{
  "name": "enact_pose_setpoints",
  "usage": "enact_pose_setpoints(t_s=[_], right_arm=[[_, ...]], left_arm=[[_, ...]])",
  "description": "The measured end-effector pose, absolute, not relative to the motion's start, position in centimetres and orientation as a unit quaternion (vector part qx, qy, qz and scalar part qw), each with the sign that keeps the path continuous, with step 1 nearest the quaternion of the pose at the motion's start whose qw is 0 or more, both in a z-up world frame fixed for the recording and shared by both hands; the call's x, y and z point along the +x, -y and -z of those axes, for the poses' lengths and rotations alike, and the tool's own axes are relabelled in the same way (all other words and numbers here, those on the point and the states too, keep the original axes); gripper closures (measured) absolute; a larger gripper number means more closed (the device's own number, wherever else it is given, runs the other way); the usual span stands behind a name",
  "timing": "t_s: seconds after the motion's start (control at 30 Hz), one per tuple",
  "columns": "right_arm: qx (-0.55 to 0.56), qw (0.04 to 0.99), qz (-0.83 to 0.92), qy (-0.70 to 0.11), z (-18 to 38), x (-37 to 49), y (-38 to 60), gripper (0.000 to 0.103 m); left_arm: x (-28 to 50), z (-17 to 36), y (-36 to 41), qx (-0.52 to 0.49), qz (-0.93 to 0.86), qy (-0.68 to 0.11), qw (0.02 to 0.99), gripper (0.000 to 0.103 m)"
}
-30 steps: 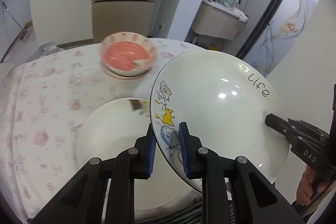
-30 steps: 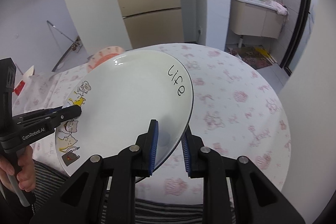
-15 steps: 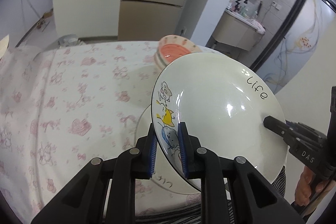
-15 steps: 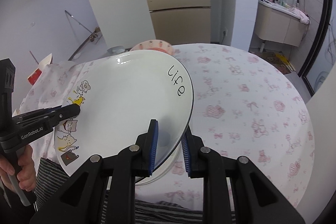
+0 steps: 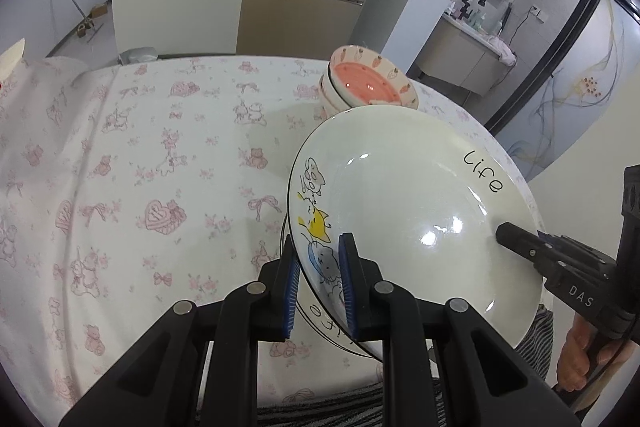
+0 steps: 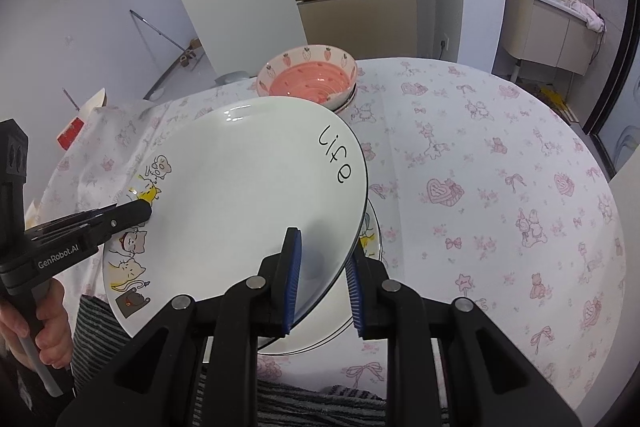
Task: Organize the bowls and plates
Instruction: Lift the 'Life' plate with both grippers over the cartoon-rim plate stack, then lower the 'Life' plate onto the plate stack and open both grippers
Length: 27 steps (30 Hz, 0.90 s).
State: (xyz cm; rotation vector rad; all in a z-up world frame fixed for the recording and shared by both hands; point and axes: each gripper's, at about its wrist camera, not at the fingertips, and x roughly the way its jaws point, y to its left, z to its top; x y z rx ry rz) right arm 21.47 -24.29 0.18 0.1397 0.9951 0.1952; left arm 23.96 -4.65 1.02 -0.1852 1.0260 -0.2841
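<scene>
A white plate [image 5: 404,211] [image 6: 240,195] with cartoon cats and the word "life" hangs tilted just above the table. My left gripper [image 5: 319,273] is shut on its cat-side rim. My right gripper [image 6: 322,277] is shut on the opposite rim near the word "life". Right below it a second matching plate [image 5: 320,311] [image 6: 316,335] lies flat on the table, mostly hidden. A pink bowl with a strawberry rim [image 5: 366,85] [image 6: 308,79] sits stacked on other bowls at the far side of the table.
The round table [image 5: 140,167] [image 6: 500,187] wears a white cloth with pink prints. A striped cloth [image 6: 320,403] lies at its near edge. A person's hands [image 5: 580,355] [image 6: 44,315] hold the gripper handles. Cabinets and a washbasin stand behind.
Both grippers have carried the held plate sideways and slightly down, so it now hangs low over the second plate. The bowl stack has shifted from left of the plate to behind it.
</scene>
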Motion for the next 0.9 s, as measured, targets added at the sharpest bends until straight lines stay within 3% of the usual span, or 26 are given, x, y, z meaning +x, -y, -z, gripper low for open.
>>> enact_pose_setpoints(t_s=[0.9], right_arm=[[0.043, 0.858, -0.080, -0.506, 4.2, 20.1, 23.3, 0.081]], left_arm=[[22.7, 4.5, 4.9, -0.090, 0.121, -0.532, 0.833, 0.083]])
